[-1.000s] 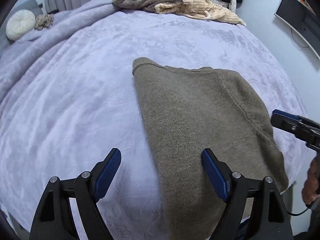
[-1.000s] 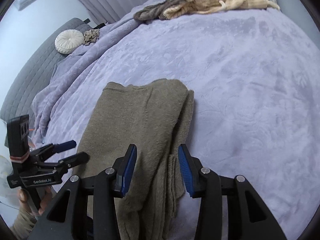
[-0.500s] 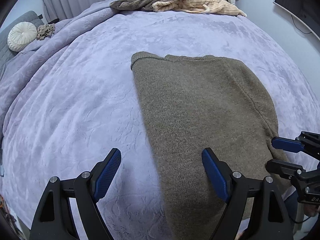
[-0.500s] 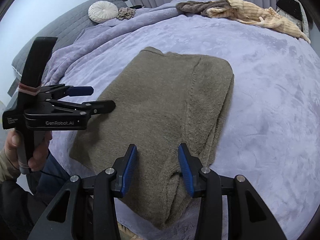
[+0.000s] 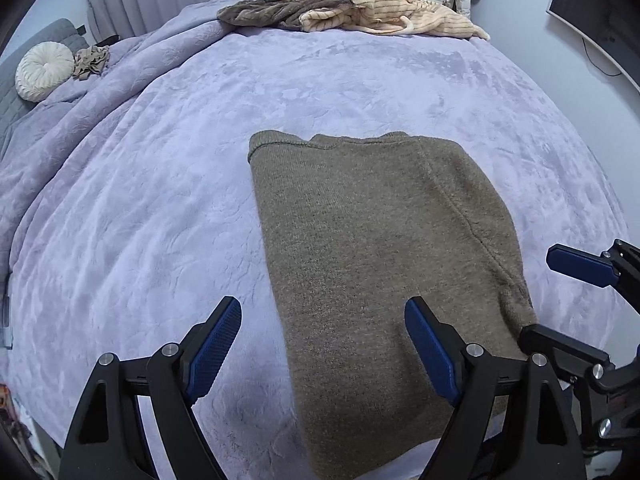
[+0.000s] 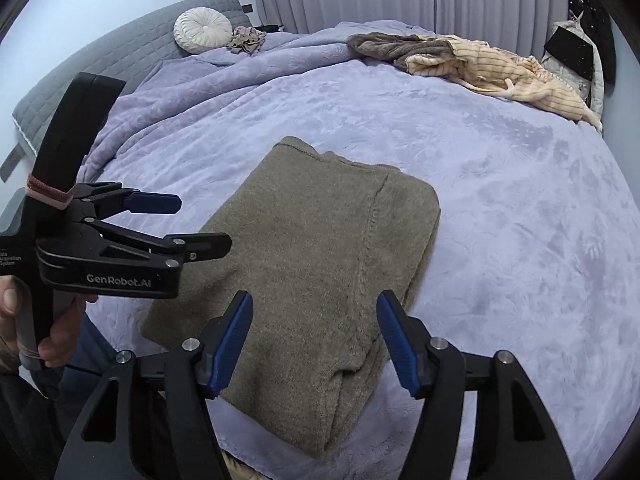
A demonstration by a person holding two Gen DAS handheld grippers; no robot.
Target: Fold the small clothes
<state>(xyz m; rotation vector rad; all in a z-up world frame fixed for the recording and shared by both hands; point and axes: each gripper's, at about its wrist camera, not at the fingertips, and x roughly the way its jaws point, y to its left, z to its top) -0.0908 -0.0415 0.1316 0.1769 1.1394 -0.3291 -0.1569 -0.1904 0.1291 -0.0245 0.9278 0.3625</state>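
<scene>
An olive-brown knit sweater (image 5: 376, 256) (image 6: 316, 264) lies folded into a long rectangle on the lilac bedspread (image 5: 160, 184), its near end at the bed's front edge. My left gripper (image 5: 324, 344) hangs open above the sweater's near left edge, nothing between its blue pads. My right gripper (image 6: 316, 340) hovers over the sweater's near right end; its jaws are opening and the pads do not touch the cloth. The left gripper (image 6: 188, 224) shows at the left of the right wrist view, held by a hand (image 6: 52, 328). The right gripper (image 5: 560, 300) shows at the left wrist view's right edge.
A heap of unfolded clothes, brown and cream-striped (image 5: 352, 12) (image 6: 460, 60), lies at the bed's far edge. A round white cushion (image 5: 44, 70) and a small crumpled cloth (image 5: 92, 62) sit by the grey headboard (image 6: 100, 68). A dark monitor (image 5: 592, 12) hangs on the right wall.
My right gripper's jaws have spread wider and it has pulled back from the sweater's right edge, rolling. The sweater lies still. The left gripper shifted slightly and stays open.
</scene>
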